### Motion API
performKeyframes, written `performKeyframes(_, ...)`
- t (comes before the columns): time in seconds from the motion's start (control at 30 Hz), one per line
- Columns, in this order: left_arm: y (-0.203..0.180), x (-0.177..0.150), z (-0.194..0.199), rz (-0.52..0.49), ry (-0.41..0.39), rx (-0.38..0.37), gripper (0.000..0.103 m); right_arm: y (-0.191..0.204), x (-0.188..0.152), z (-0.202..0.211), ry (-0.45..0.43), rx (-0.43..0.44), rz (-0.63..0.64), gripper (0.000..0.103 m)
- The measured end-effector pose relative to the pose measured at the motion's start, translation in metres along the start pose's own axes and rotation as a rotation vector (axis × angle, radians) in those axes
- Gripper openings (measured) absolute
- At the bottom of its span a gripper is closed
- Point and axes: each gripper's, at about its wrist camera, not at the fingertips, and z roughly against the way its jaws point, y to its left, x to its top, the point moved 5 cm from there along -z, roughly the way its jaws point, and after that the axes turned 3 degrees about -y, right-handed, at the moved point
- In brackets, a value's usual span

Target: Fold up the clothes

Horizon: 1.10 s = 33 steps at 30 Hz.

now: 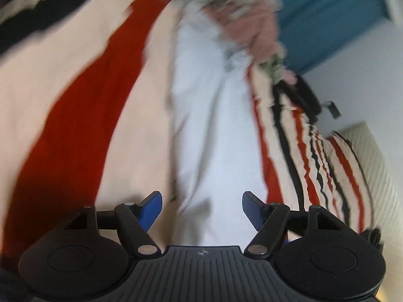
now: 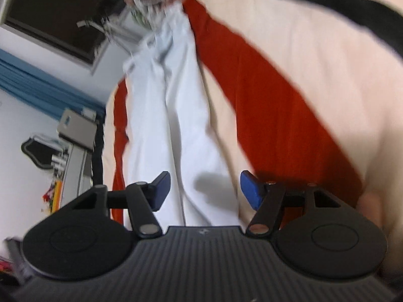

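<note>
Both jaws apart: white garment [image 1: 214, 130] ahead between left gripper [image 1: 202, 210], right gripper [image 2: 204, 190]

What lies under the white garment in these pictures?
The white garment lies on a striped blanket of cream, red and black. What sits beneath the blanket is covered.

White garment [image 1: 216, 136]: soft woven cloth, matt, creased lengthwise. Striped cover [image 1: 75, 100] beneath it: matt fabric in cream, red and black bands, smooth where flat, rumpled at one edge. Left gripper [image 1: 202, 210]: matt black plastic body with ribbed top plate, bright metal pivot pins, blue ridged pads [image 1: 252, 211]. Right gripper [image 2: 205, 190]: same matt black plastic, blue pads [image 2: 248, 188]. Curtain [image 2: 37, 85]: blue pleated cloth.
</note>
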Motion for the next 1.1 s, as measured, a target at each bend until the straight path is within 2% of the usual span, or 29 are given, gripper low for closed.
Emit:
performKeyframes(0.03, 0.007, -0.001, -0.01, 0.037, 0.043, -0.008, 0.07, -0.001, -0.004, -0.004, 0.031, -0.007, -0.007, 0.062)
performKeyframes(0.1, 0.013, -0.008, -0.028, 0.087, 0.126, -0.014, 0.069, -0.001, -0.011, -0.009, 0.078, -0.02, -0.021, 0.047)
performKeyframes(0.17, 0.013, -0.014, -0.036, 0.091, 0.159, -0.023, 0.068, -0.002, -0.017, -0.01, 0.109, -0.03, -0.036, 0.041)
performKeyframes(0.2, 0.012, -0.015, -0.038, 0.086, 0.164, -0.024, 0.054, -0.003, -0.017, -0.007, 0.098, -0.033, -0.048, 0.038)
performKeyframes(0.23, 0.012, -0.014, -0.036, 0.08, 0.161, -0.019, 0.028, -0.005, -0.017, -0.004, 0.088, -0.037, -0.06, 0.037)
performKeyframes(0.3, 0.016, -0.012, -0.03, 0.119, 0.149, -0.037, 0.005, -0.007, -0.018, 0.003, 0.066, -0.044, -0.085, 0.037)
performKeyframes(0.4, 0.02, -0.006, -0.012, 0.157, 0.088, -0.071, 0.004, -0.012, -0.018, 0.011, 0.015, -0.104, -0.09, 0.039)
performKeyframes(0.47, 0.023, -0.002, 0.0, 0.183, 0.045, -0.097, 0.004, -0.013, -0.02, 0.01, 0.015, -0.161, -0.084, 0.039)
performKeyframes(0.53, 0.022, 0.002, 0.005, 0.197, 0.02, -0.11, 0.004, -0.01, -0.024, 0.003, 0.068, -0.151, -0.061, 0.042)
performKeyframes(0.6, 0.023, 0.003, 0.005, 0.192, 0.017, -0.098, 0.004, -0.006, -0.029, -0.005, 0.124, -0.141, -0.035, 0.054)
performKeyframes(0.67, 0.023, 0.004, 0.005, 0.188, 0.016, -0.086, 0.004, -0.001, -0.036, -0.01, 0.166, -0.134, -0.016, 0.059)
performKeyframes(0.83, 0.019, -0.007, 0.002, 0.194, 0.005, -0.079, 0.004, 0.009, -0.048, -0.008, 0.211, -0.115, 0.029, 0.057)
performKeyframes(0.87, 0.02, -0.011, 0.007, 0.189, 0.003, -0.081, 0.004, 0.012, -0.051, -0.006, 0.213, -0.112, 0.037, 0.055)
performKeyframes(0.93, 0.02, -0.011, 0.009, 0.184, 0.006, -0.082, 0.004, 0.016, -0.052, -0.001, 0.201, -0.112, 0.047, 0.037)
performKeyframes(0.97, 0.02, -0.01, 0.01, 0.193, 0.011, -0.08, 0.004, 0.018, -0.052, -0.001, 0.198, -0.101, 0.047, 0.018)
performKeyframes(1.0, 0.02, -0.009, 0.012, 0.201, 0.016, -0.079, 0.004, 0.019, -0.051, 0.002, 0.189, -0.089, 0.035, 0.012)
performKeyframes(1.1, 0.015, -0.003, 0.027, 0.191, 0.003, -0.088, 0.004, 0.028, -0.039, 0.019, 0.114, -0.013, 0.004, 0.009)
